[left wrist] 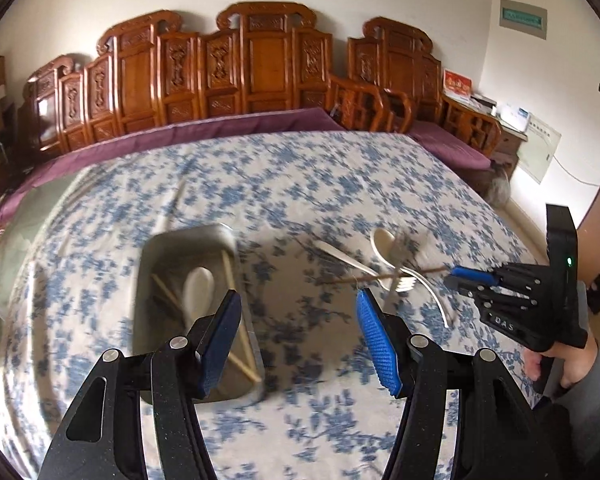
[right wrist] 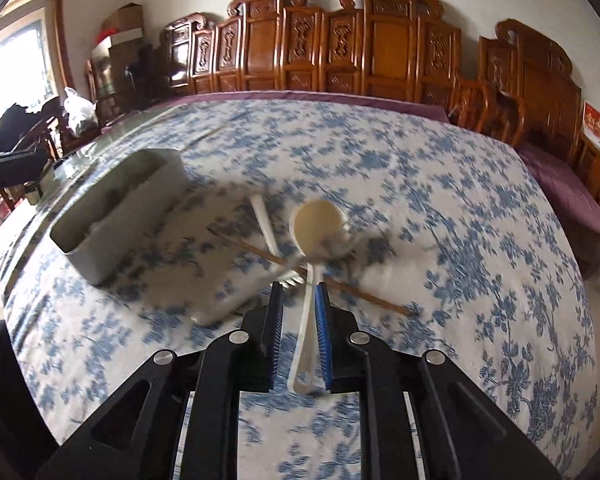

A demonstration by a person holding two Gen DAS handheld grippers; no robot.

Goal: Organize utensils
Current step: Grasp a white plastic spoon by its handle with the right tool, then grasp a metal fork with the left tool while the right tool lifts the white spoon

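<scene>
Two grippers | right gripper half-closed around spoon handle, not yet clamped, for lifting | left gripper wide apart, empty, tray just ahead

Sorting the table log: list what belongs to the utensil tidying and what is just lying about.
Belongs to the job:
metal tray with a spoon and chopsticks inside
white spoon, handle between the right gripper fingers
white fork
brown chopstick
left gripper, open near the tray

Just lying about:
carved wooden bench
purple cushion
cardboard boxes
white plastic bag
</scene>
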